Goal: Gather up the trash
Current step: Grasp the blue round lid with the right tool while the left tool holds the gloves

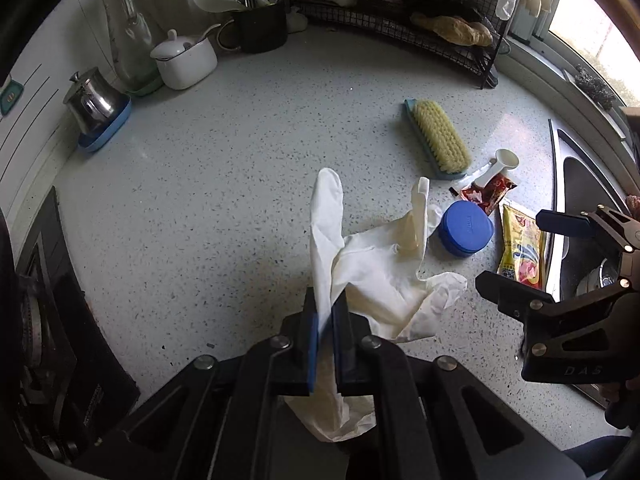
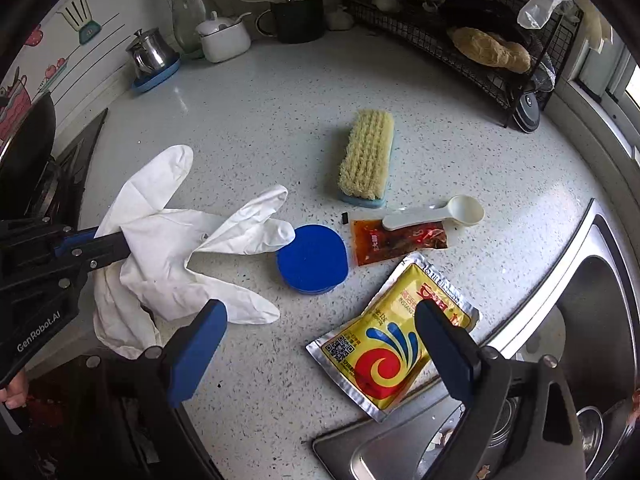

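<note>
My left gripper (image 1: 325, 316) is shut on a crumpled white disposable glove (image 1: 372, 264) and holds it above the speckled counter; it also shows in the right wrist view (image 2: 176, 248), with the left gripper (image 2: 114, 246) at the left edge. My right gripper (image 2: 320, 332) is open and empty, its fingers spread above a yellow seasoning packet (image 2: 388, 356) near the sink edge; it also shows in the left wrist view (image 1: 516, 248). A red sauce packet (image 2: 396, 240) lies under a white measuring spoon (image 2: 432, 212).
A blue round lid (image 2: 312, 258) lies mid-counter beside a scrub brush (image 2: 366, 156). A steel sink (image 2: 580, 340) is at the right and a stove (image 1: 48, 312) at the left. Utensil cup (image 2: 298, 20), sugar pot (image 2: 224, 38), steel pot (image 2: 150, 56) and wire rack (image 2: 480, 40) line the back.
</note>
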A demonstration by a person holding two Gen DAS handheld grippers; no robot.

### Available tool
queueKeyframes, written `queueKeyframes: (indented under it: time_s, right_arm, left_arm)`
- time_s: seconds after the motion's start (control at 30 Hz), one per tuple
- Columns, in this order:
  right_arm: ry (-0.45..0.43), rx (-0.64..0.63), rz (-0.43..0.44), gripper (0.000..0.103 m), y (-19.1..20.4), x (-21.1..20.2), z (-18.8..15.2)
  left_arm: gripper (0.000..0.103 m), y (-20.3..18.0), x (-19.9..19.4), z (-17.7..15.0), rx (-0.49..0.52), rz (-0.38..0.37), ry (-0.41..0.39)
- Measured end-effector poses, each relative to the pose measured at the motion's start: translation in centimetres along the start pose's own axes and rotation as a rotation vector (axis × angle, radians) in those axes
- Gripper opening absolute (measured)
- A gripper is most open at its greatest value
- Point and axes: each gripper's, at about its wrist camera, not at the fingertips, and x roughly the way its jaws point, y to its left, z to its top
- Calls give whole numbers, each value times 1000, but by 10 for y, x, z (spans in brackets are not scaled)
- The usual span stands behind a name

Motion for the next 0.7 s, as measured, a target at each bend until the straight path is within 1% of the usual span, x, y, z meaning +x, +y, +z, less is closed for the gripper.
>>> queueKeyframes:
  time_s: [0.1,0.2,0.23,0.27,0.3,0.33,0.4,0.43,0.5,0.57,0.6,0.63,0.67,0.7]
  right_arm:
    - [22,-21,5,95,4,15,9]
    - [29,-31,4,95,4,26,17]
    - [34,-31,5,92,5,28,19]
    - [38,-30,7,89,5,31,21]
    - [46,-29,11,82,6,33,23]
    - [58,-29,15,78,6,36,24]
    - [71,-30,15,73,8,41,25]
    - [76,-31,15,68,10,43,25]
    - [85,-31,21,64,13,45,26]
    - [80,-29,20,63,18,47,29]
    - [77,-27,20,61,18,47,29]
    - [72,-27,17,54,17,46,28]
    - [65,-28,13,50,17,46,28]
    - [60,-26,20,43,17,45,29]
  left_arm:
    - [5,4,11,1,-28,-3,21]
    - [5,4,19,4,-33,-1,39]
    - [5,3,21,6,-32,-1,42]
    - [5,2,22,6,-30,-2,45]
    - [5,1,23,7,-27,-2,46]
    - [5,0,24,7,-25,-3,48]
    - [5,-1,26,7,-23,-5,52]
    - [5,-1,27,7,-23,-7,55]
    - [5,-1,28,7,-22,-12,56]
    - [5,-1,28,6,-20,-17,55]
    - [5,-2,28,6,-20,-18,55]
    - [5,-2,28,6,-20,-21,54]
    - [5,-3,27,5,-21,-25,52]
    - [5,-3,26,5,-22,-28,50]
